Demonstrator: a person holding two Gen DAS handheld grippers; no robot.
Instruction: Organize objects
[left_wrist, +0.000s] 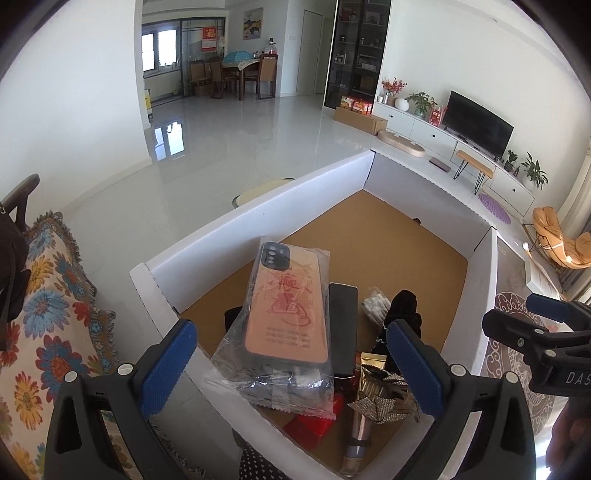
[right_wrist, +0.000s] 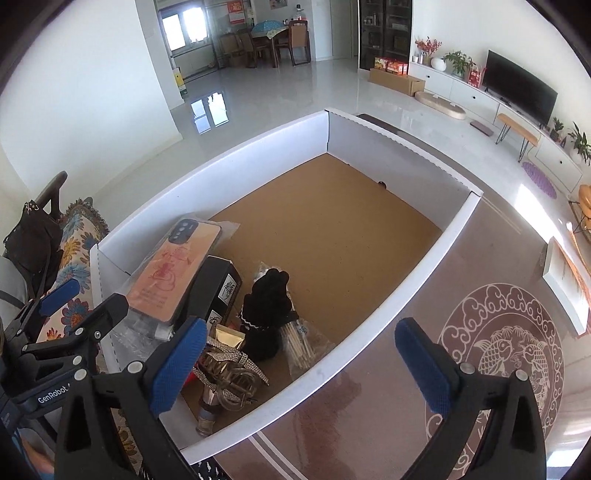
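Left tool (left_wrist: 291, 365) open above orange phone case (left_wrist: 286, 302), plastic-wrapped.

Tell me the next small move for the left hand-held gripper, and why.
Probably lower the left hand-held gripper onto the bagged phone case. Its jaws are open and empty, and the case lies on top of the pile in the box, directly below them.

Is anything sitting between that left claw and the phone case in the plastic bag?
Nothing visible blocks it. The left gripper, fingers open, is right above the bagged phone case, which lies on top of the pile in the white box.
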